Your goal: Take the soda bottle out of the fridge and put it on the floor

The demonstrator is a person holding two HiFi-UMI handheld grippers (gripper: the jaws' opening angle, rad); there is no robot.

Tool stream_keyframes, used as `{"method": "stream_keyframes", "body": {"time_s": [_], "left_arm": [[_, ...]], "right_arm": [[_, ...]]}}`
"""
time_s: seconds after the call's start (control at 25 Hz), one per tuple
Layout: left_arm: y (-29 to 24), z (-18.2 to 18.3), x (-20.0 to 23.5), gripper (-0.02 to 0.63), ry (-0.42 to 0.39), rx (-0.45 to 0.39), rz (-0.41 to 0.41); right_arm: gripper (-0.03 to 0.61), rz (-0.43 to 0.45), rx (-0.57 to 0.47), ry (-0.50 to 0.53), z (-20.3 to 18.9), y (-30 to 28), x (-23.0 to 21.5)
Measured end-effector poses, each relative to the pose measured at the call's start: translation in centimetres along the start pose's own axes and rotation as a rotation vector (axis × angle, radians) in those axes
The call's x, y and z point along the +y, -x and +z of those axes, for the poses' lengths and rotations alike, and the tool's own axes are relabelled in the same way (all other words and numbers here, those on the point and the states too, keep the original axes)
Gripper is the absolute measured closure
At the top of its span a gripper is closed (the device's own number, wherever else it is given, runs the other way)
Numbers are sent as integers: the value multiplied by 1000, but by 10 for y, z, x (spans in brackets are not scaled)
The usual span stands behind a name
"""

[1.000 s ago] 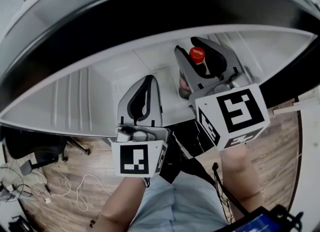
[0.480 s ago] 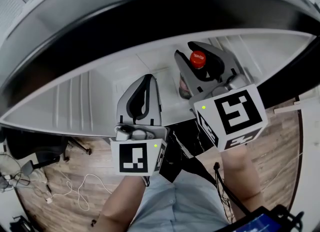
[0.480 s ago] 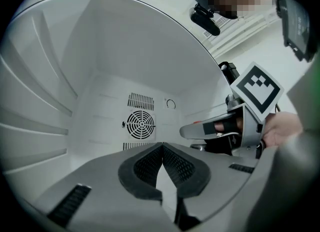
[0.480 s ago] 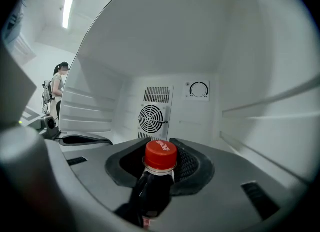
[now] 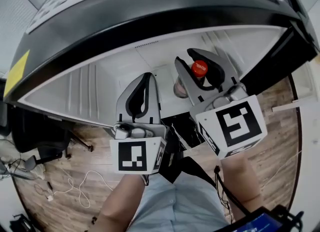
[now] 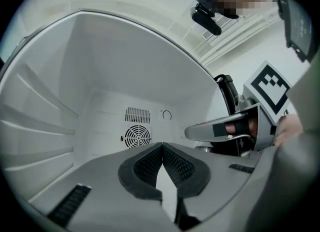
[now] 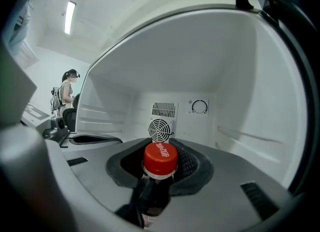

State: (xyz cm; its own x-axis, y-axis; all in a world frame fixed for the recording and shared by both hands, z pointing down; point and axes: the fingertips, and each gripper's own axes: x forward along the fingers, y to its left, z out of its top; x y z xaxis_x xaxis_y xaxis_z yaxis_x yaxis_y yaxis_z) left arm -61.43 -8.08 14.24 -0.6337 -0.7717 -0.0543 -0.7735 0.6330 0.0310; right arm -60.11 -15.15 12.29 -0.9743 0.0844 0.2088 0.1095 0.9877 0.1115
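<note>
Fridge (image 5: 85, 93): red-capped soda bottle (image 7: 159, 162) upright inside, near front opening.

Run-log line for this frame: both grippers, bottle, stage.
right gripper: jaws just closed further, gripping soda bottle neck | left gripper: shut, empty | soda bottle: inside fridge, not yet on floor

The right tool (image 5: 189, 58) has just been closing on the soda bottle (image 5: 199, 68).
</note>
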Motion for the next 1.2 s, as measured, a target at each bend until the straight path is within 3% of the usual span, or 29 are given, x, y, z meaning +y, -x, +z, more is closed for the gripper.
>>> {"method": "stream_keyframes", "body": {"time_s": [0.36, 0.6, 0.76, 1.2], "left_arm": [[37, 20, -28, 603, 9, 6, -1], [63, 20, -44, 601, 1, 25, -31], [83, 20, -60, 603, -3, 25, -75], [183, 51, -111, 602, -7, -26, -265]], "right_arm": [[462, 19, 8, -23, 6, 62, 25], [463, -20, -22, -55, 9, 105, 40], [463, -74, -59, -50, 12, 133, 49], [463, -212, -25, -53, 2, 237, 121]]}}
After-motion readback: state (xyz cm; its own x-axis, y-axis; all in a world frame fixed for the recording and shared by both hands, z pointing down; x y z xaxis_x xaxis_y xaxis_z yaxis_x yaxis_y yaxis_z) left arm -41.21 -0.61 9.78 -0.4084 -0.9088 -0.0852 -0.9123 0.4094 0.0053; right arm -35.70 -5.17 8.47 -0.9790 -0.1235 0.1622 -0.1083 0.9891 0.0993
